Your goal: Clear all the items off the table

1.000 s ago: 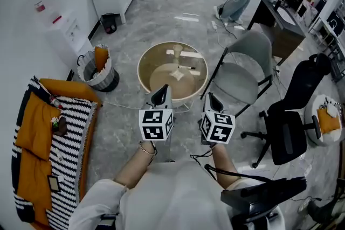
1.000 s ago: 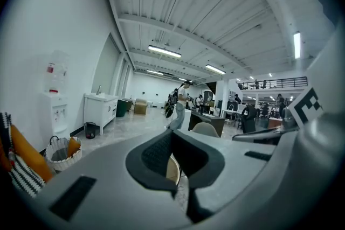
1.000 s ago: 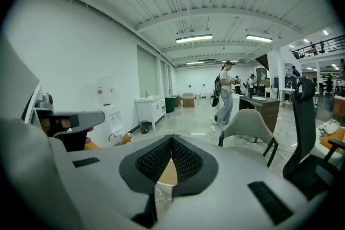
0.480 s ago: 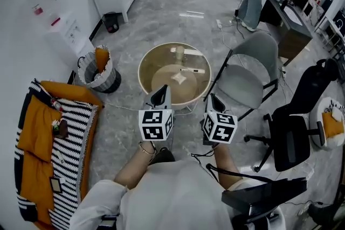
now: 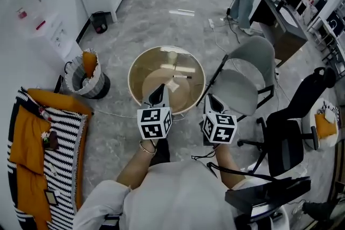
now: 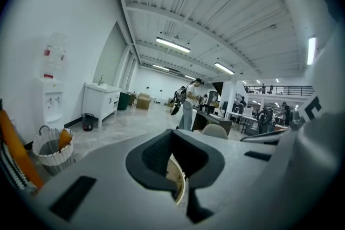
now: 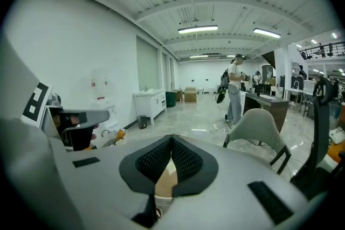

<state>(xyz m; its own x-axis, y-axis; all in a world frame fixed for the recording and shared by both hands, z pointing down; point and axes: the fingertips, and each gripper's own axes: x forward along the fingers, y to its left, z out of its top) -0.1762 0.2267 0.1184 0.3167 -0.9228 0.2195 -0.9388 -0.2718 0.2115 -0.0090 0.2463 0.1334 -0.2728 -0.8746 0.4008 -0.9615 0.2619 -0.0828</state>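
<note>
Beside a grey chair [image 5: 237,91] stands a round table [image 5: 145,67].

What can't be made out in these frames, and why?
Head view: three items on the round table, a pale one at the far rim, a thin dark one and a white scrap, too small to identify.
Head view: the table's near edge, behind the left gripper.
Both gripper views: nearly all the table, behind the shut jaws.
</note>
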